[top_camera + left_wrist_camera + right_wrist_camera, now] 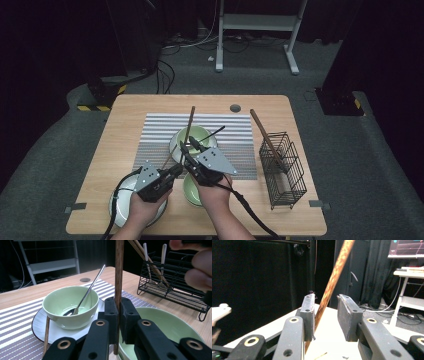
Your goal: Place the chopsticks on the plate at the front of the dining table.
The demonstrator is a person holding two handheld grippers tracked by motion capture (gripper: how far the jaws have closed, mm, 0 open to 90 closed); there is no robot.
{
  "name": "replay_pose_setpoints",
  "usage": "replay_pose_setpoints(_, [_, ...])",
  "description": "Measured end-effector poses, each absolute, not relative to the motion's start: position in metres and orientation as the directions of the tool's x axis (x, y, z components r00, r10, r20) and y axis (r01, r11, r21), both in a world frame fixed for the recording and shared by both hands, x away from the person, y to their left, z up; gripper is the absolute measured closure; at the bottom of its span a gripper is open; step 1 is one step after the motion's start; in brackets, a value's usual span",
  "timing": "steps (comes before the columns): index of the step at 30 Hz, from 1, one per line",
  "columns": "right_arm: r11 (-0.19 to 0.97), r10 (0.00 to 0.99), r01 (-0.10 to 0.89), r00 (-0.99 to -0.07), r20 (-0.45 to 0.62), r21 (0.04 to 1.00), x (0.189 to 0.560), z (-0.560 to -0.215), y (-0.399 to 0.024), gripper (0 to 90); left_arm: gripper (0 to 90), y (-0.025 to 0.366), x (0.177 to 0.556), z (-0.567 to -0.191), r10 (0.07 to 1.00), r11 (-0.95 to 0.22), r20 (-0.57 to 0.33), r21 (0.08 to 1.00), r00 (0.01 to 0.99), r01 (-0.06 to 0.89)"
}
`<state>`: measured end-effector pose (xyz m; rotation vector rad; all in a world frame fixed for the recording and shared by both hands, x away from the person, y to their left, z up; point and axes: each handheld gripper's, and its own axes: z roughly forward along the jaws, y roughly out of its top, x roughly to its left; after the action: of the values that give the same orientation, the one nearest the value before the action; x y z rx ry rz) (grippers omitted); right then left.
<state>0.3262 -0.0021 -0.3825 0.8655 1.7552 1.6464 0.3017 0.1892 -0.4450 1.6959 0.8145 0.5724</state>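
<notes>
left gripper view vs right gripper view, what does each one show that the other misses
Left gripper view: the green bowl with a spoon on a white plate, the striped mat, the wire rack, and the left gripper shut on the chopstick.

Right gripper view: the right gripper open around that chopstick, with a dark curtain behind.

Both: the chopstick and the wooden table.

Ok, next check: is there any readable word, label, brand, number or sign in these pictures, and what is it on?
None can be read.
The screen at the top right of the right gripper view shows coloured lines, too blurred to read.
The bowls, the wire rack and the grippers show no lettering.
</notes>
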Motion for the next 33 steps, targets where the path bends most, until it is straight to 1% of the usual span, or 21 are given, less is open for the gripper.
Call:
replay_pose_setpoints(7, [0.015, 0.793, 0.101, -0.607, 0.050, 0.995, 0.334, -0.387, -0.008, 65.0, 84.7, 0.193, 0.300, -0.443, 0.761, -0.130, -0.050, 0.965, 0.647, 0.226])
replay_pose_setpoints(13, [0.022, 0.802, 0.118, -0.595, 0.053, 0.993, 0.338, -0.392, -0.010, 63.4, 84.7, 0.196, 0.298, -0.443, 0.757, -0.119, -0.059, 0.967, 0.651, 0.227])
replay_pose_setpoints(21, [0.019, 0.804, 0.137, -0.591, 0.067, 0.990, 0.342, -0.398, -0.011, 58.1, 84.5, 0.200, 0.295, -0.445, 0.756, -0.107, -0.072, 0.967, 0.651, 0.232])
replay_pose_setpoints(27, [0.015, 0.806, 0.155, -0.587, 0.079, 0.988, 0.345, -0.404, -0.013, 55.9, 84.5, 0.201, 0.295, -0.446, 0.754, -0.106, -0.081, 0.964, 0.652, 0.242])
replay_pose_setpoints(33, [-0.010, 0.804, 0.187, -0.583, 0.119, 0.982, 0.350, -0.412, -0.017, 52.6, 84.6, 0.202, 0.295, -0.448, 0.749, -0.105, -0.085, 0.964, 0.657, 0.244])
